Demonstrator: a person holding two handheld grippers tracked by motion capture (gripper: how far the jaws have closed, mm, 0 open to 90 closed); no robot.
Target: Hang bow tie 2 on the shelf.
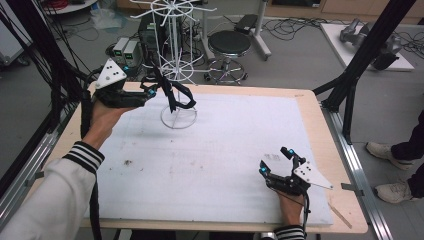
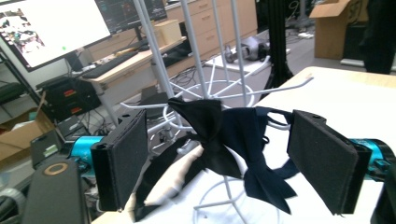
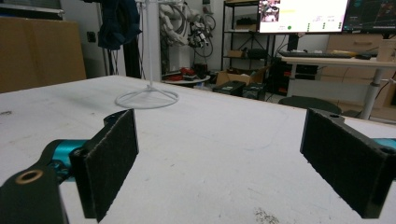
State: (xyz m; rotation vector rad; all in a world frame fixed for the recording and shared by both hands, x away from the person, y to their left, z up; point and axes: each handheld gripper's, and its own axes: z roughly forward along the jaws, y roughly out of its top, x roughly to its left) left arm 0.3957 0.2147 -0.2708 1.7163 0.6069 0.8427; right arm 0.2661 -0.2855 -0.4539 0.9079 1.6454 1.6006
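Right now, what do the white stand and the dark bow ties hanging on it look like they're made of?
White stand: looks like thin metal wire with a white coating, judging by its slim rods and ring base. Bow ties: soft woven fabric, matte black and navy; they fold and droop. Left gripper is open in front of them.

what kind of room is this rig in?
Likely a robotics lab or office workshop: monitors on desks, loose cables across the floor, a black frame beside the table, and a work stool.
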